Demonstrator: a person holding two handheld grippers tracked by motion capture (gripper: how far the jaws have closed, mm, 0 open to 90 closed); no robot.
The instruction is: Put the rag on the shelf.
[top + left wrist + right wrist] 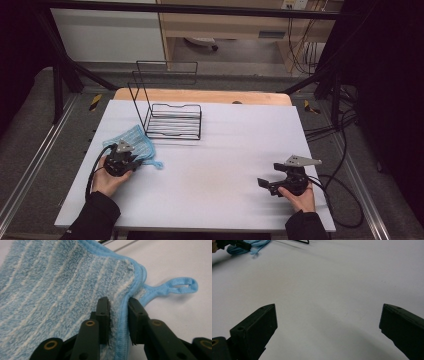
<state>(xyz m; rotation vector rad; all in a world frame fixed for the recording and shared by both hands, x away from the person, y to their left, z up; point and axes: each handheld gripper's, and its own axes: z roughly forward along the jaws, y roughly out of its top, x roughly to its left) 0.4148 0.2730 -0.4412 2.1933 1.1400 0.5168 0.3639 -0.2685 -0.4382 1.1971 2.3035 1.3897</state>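
A light blue striped terry cloth lies on the white table sheet at the left, in front of the wire rack. In the left gripper view its hemmed edge stands bunched between my two jaws, and its hanging loop lies flat to the right. My left gripper is shut on that edge near the loop corner; in the high view, the left gripper sits at the cloth's near side. My right gripper rests at the right of the table, its jaws wide open with bare sheet between them.
A black wire rack with a tall back frame stands behind the cloth at mid-left. Cables trail off the table's right edge. In the right gripper view the cloth and the other gripper show far off.
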